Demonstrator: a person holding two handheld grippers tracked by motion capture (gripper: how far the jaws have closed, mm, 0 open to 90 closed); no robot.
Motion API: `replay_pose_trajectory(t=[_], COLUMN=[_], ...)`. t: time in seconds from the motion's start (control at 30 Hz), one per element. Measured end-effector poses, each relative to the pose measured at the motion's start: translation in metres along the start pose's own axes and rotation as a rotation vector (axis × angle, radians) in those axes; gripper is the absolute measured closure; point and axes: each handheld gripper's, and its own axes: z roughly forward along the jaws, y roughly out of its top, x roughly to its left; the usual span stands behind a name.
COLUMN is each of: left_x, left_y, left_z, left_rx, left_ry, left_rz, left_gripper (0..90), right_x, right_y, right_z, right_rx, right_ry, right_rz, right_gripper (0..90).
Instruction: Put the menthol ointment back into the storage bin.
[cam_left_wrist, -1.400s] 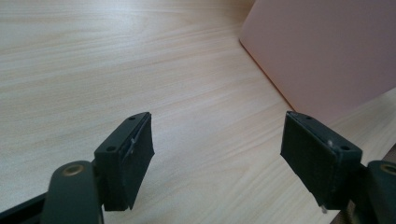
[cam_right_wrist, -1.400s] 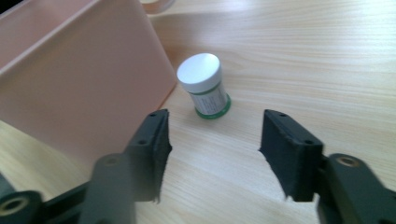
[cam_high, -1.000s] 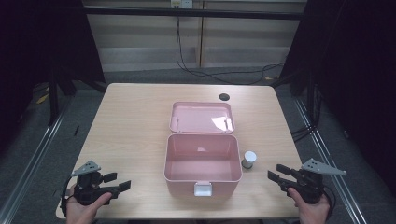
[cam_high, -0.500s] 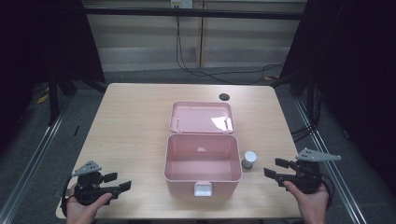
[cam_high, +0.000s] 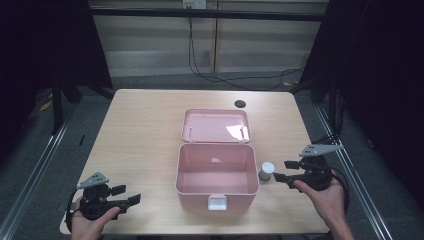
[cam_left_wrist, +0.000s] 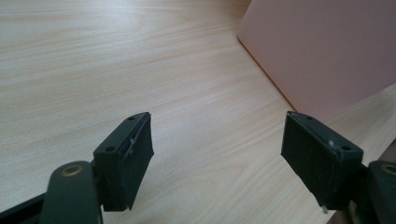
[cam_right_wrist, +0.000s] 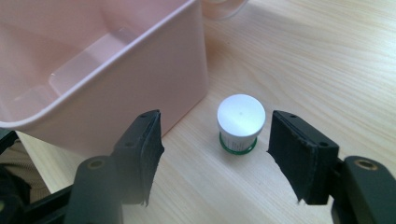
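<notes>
The right tool (cam_right_wrist: 212, 154) hangs with its jaws spread; they have just been closing a little, and nothing is pinched. Just ahead of them, in line with the gap, a small white-capped jar (cam_right_wrist: 240, 122) stands upright on the desk (cam_right_wrist: 327, 70). Beyond it to the left sits the open pink box (cam_right_wrist: 93, 88). The left tool (cam_high: 125, 196), spread and empty, rests near the box's other side.

the small jar's (cam_right_wrist: 241, 122) label is too small to read, its base hidden by the cap.
</notes>
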Motion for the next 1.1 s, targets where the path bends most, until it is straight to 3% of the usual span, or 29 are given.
replay_pose_trajectory(t=[0.17, 0.23, 0.3, 0.37, 0.5, 0.83, 1.1], left_x=[0.0, 0.0, 0.0, 0.0, 0.0, 0.0, 0.0], left_y=[0.0, 0.0, 0.0, 0.0, 0.0, 0.0, 0.0], left_z=[0.0, 0.0, 0.0, 0.001, 0.0, 0.001, 0.001], left_rx=[0.0, -0.001, 0.0, 0.004, 0.002, 0.006, 0.006], left_ry=[-0.001, 0.0, 0.001, 0.001, -0.001, 0.001, 0.0], left_rz=[0.001, -0.001, -0.003, 0.001, 0.0, 0.004, 0.004], left_gripper=[24.7, 24.7, 24.7, 24.7, 24.7, 24.7, 24.7], right_x=[0.0, 0.0, -0.001, -0.003, -0.005, -0.014, -0.02], right_y=[0.01, 0.016, 0.018, 0.024, 0.034, 0.047, 0.054], right_z=[0.002, 0.006, 0.008, 0.013, 0.02, 0.037, 0.052], right_rx=[0.033, 0.073, 0.087, 0.136, 0.184, 0.325, 0.433], right_ry=[0.005, 0.013, 0.016, 0.064, 0.075, 0.038, 0.025], right_rz=[-0.027, -0.042, -0.034, -0.022, -0.015, -0.03, -0.074], right_gripper=[38.9, 40.2, 41.8, 40.8, 39.7, 33.1, 41.1])
